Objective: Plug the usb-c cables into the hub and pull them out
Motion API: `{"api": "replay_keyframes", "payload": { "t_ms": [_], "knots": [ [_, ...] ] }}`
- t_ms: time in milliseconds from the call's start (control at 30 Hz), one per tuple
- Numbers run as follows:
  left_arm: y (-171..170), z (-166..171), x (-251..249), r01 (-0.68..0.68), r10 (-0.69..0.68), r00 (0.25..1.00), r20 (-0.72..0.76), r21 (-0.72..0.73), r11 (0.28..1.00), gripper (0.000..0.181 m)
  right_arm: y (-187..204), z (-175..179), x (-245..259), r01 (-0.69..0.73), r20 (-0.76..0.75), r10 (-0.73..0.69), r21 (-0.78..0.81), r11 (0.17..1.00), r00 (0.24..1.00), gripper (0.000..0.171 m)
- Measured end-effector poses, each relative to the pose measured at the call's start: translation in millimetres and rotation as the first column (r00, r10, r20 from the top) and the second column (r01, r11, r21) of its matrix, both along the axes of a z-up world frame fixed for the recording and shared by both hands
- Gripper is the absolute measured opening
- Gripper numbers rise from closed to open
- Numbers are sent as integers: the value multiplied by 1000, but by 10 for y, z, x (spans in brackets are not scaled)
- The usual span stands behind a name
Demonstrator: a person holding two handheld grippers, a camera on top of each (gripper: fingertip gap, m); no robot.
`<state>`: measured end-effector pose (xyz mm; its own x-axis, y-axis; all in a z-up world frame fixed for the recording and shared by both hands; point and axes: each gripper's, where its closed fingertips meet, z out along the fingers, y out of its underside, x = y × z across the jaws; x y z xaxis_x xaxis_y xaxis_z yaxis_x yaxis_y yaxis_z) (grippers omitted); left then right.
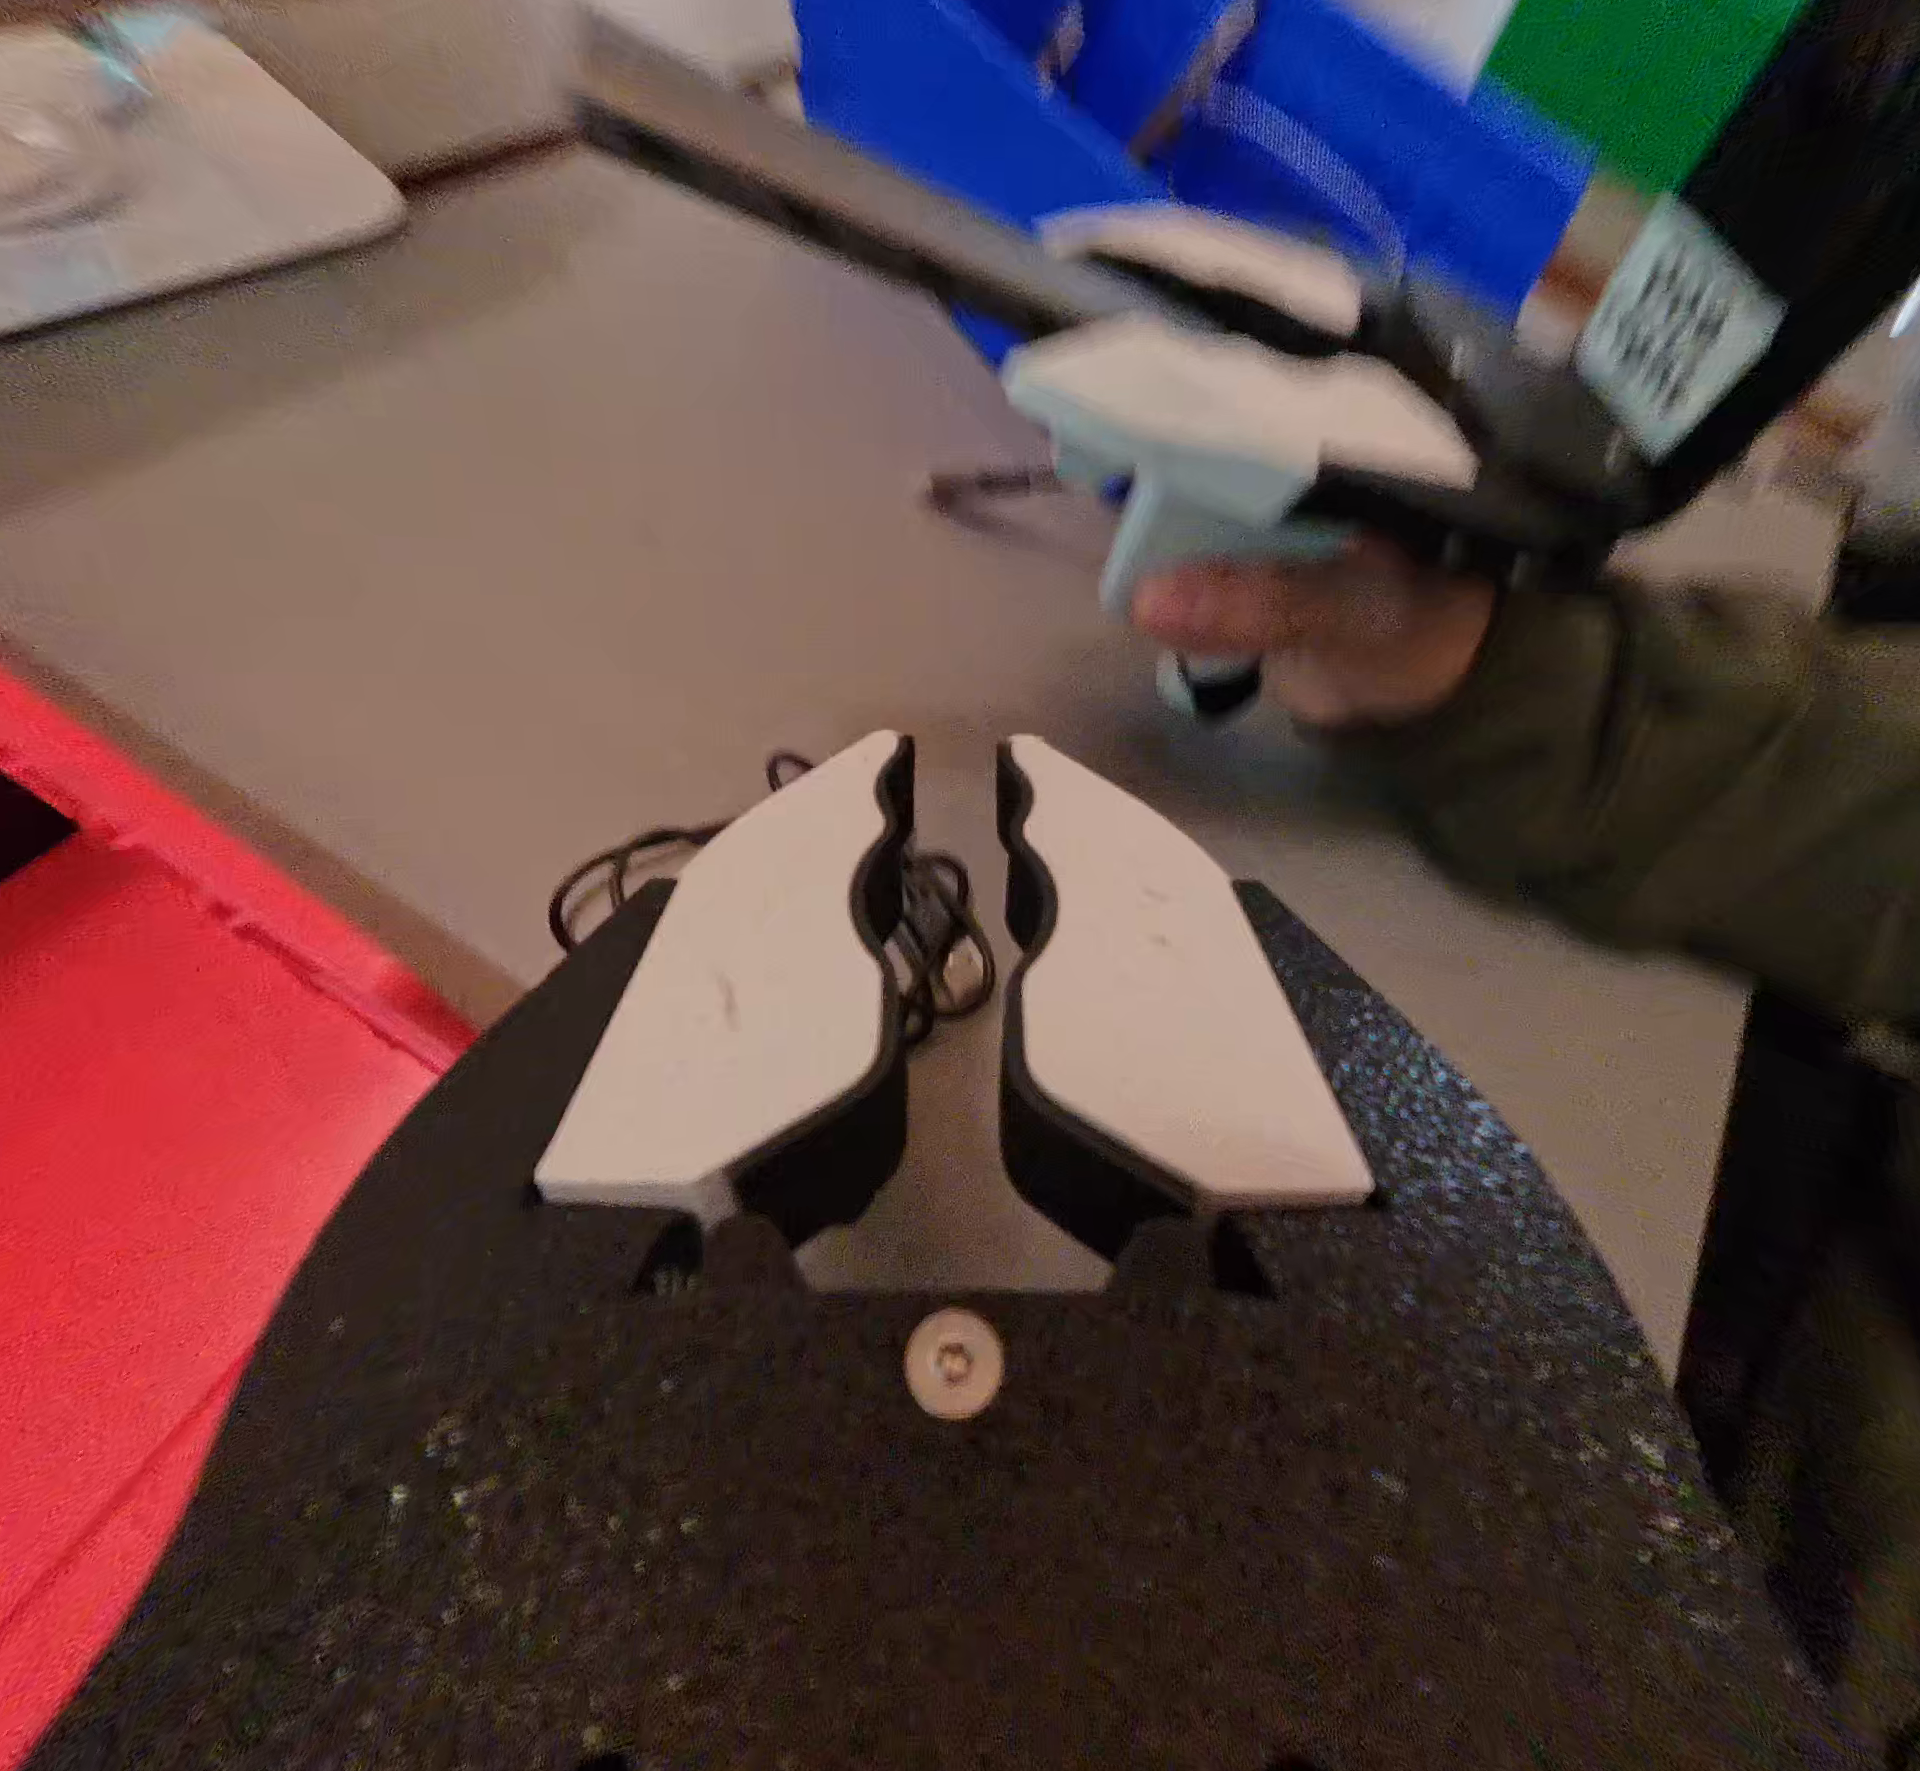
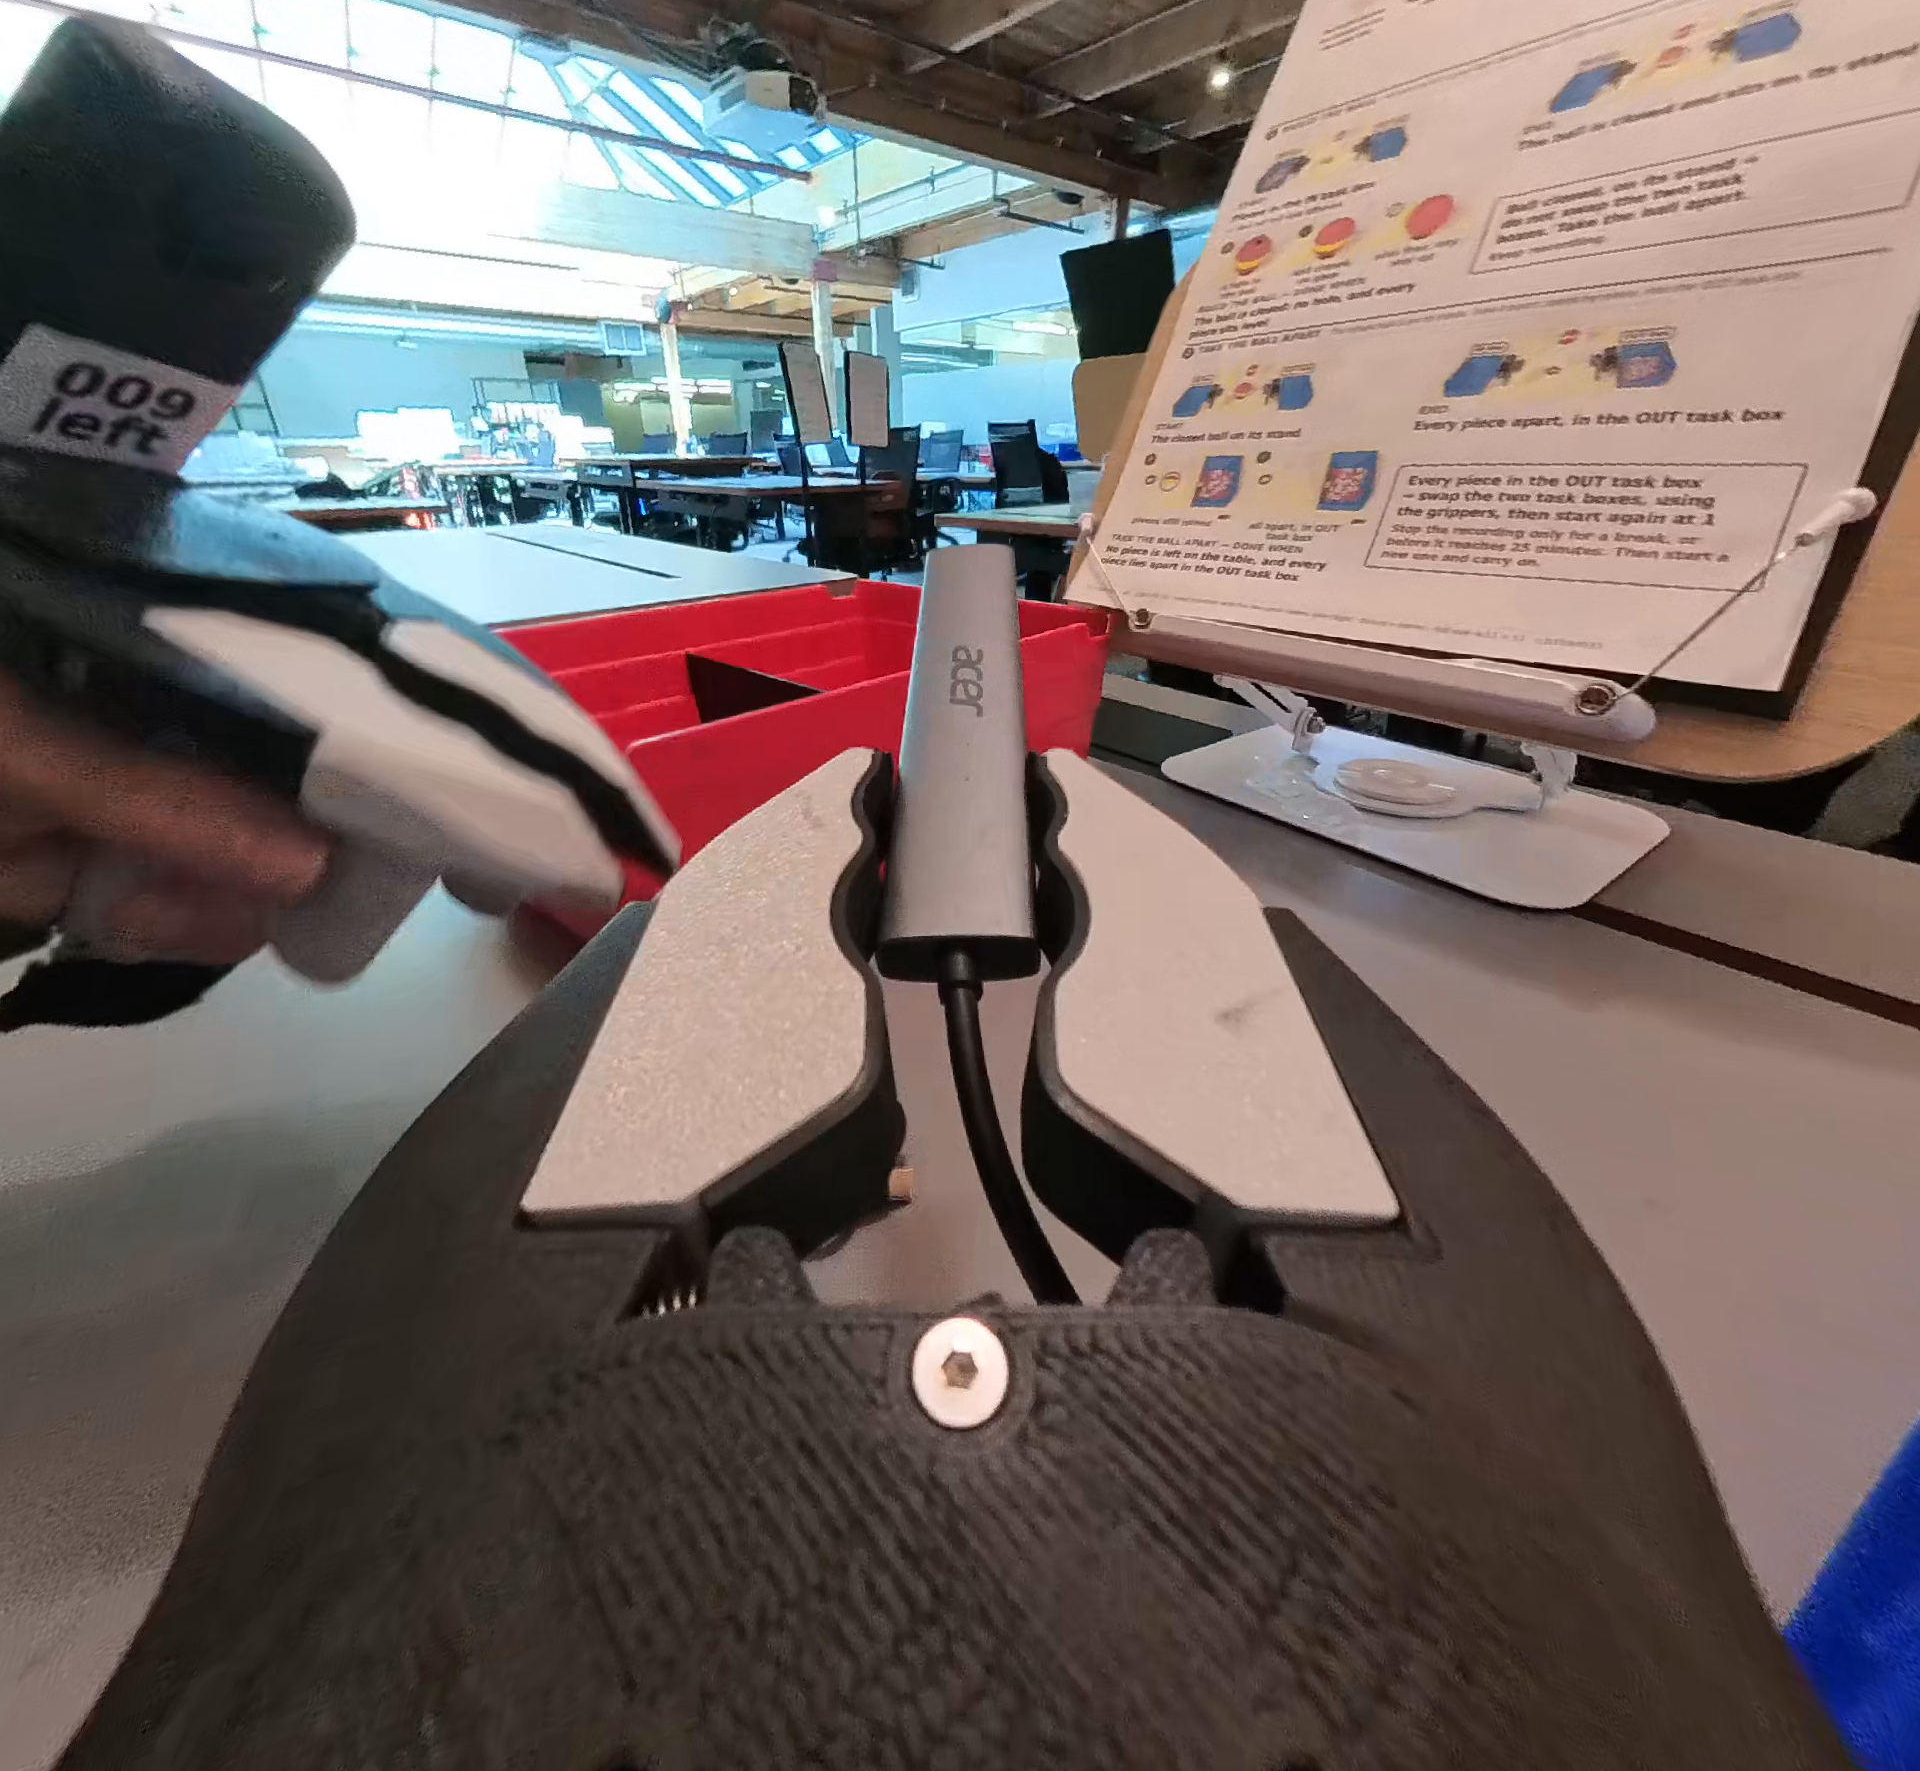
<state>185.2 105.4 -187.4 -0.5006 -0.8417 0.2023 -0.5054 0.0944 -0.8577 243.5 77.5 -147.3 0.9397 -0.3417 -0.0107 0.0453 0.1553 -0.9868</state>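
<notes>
My right claw (image 2: 958, 786) is clenched on the grey hub (image 2: 961, 765), which stands up between the fingers, lifted off the desk (image 2: 1558, 1150); its black lead (image 2: 997, 1150) runs back through the gap toward me. My left claw (image 1: 954, 765) hangs released, fingers a little apart and gripping nothing, above a tangle of thin black cables (image 1: 925, 932) lying on the desk just behind the fingertips. A red bin (image 2: 831, 672) sits beyond the hub, a blue bin (image 1: 1039, 59) at the far side. A sheet on a stand (image 2: 1455, 765) is to the right.
</notes>
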Motion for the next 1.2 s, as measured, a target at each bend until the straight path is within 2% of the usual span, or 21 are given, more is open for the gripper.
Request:
{"api": "replay_keyframes", "payload": {
  "t_ms": [67, 133, 233, 400, 600, 733, 1000, 1100, 1200],
  "knots": [
    [-60, -245, -40, 35, -23, 997, -77, 159, 987, 17, -9, -27, 40, 18, -11, -18, -3, 1000, 1000, 25],
    [-44, -454, -5, -18, 60, 988, -142, 277, 961, 21, -14, -49, 74, 40, -10, -40, -9, 999, 999, 25],
    [-110, -621, 98, -76, 133, 980, -151, 334, 939, 24, -2, -85, 86, 46, -8, -46, -20, 999, 999, 25],
    [-35, -892, 198, -130, 222, 960, -170, 432, 893, 24, 28, -123, 76, 42, -7, -42, -37, 998, 999, 25],
    [-40, -918, 279, -132, 192, 978, -82, 472, 871, 9, 36, -139, 76, 27, -16, -28, -44, 999, 999, 25],
    [-51, -761, 257, -106, 132, 991, -18, 495, 863, 5, 26, -141, 80, 25, -13, -26, -46, 999, 1000, 25],
    [-44, -621, 130, -12, 41, 998, -53, 465, 885, 4, 45, -151, 59, 11, -5, -12, -59, 998, 1000, 25],
    [-97, -718, 38, 82, -26, 991, -130, 442, 893, 6, 54, -155, 49, 6, -2, -6, -64, 998, 1000, 25],
    [-127, -796, 8, 119, -57, 985, -163, 405, 906, 5, 56, -157, 45, 5, 1, -5, -66, 998, 1000, 25]
  ]
}}
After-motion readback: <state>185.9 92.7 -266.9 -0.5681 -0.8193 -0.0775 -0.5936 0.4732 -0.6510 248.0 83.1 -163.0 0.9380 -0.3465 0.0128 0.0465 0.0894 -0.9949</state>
